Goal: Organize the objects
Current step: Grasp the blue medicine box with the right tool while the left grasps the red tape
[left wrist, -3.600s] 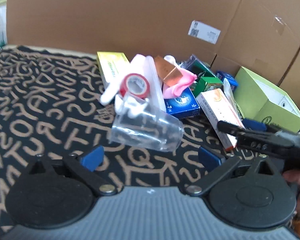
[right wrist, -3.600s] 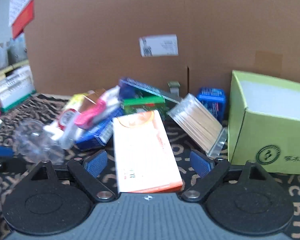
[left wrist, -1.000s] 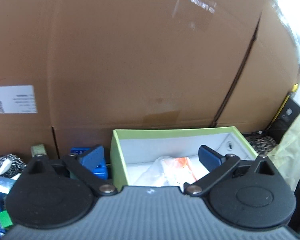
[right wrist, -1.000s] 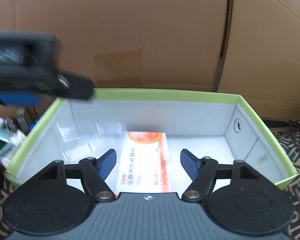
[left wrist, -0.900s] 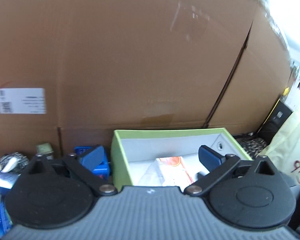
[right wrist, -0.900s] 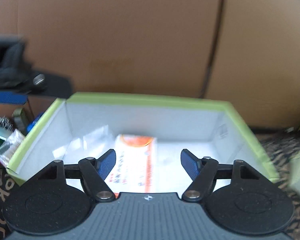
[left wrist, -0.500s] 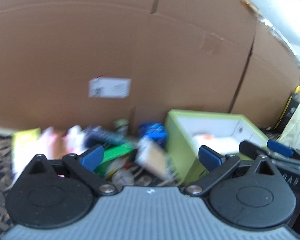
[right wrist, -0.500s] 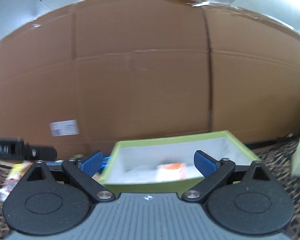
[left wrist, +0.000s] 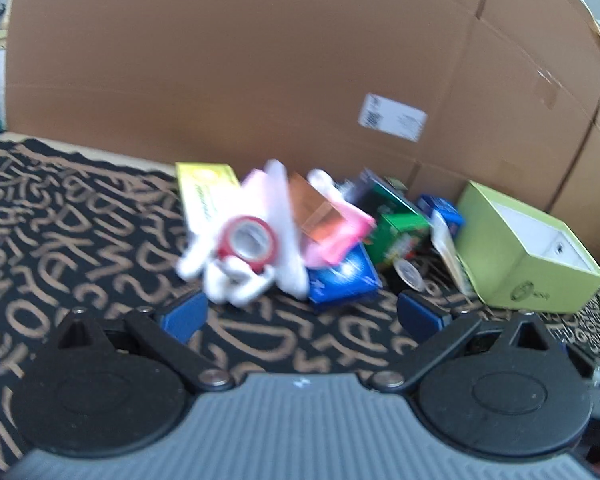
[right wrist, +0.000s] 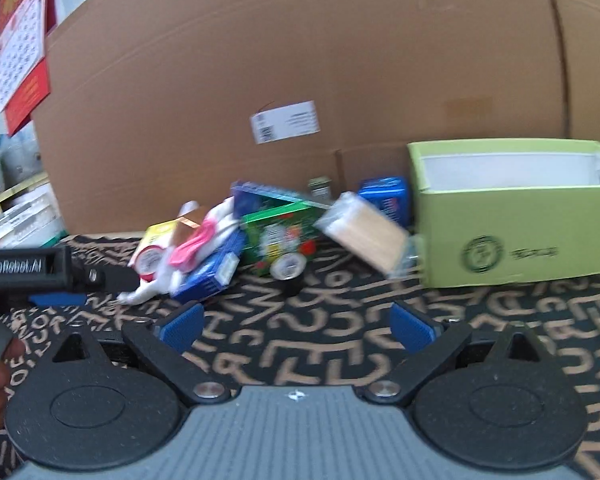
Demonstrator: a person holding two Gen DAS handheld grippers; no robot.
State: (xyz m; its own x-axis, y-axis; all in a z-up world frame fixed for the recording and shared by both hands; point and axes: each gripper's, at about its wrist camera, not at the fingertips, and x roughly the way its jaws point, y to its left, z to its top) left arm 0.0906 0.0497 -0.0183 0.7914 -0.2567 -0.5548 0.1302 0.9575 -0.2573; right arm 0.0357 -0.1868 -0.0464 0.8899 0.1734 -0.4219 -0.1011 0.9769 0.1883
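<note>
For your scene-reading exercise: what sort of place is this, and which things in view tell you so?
Probably a makeshift sorting corner in a storeroom or office, not a kitchen. A big cardboard sheet serves as backdrop, a letter-patterned mat lies under a heap of small packets, and a green box stands beside them.

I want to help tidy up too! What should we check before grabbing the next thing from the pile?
1. Right gripper empty, fingers wide after just opening: ok.
2. Left gripper open and empty: ok.
3. Green box upright, top open: ok.
4. Room left inside the box: cannot tell, its floor is hidden.
5. Pile still on the mat beside the box: ok.
6. Next item picked out, like the red tape: cannot tell, the picture is blurred.
</note>
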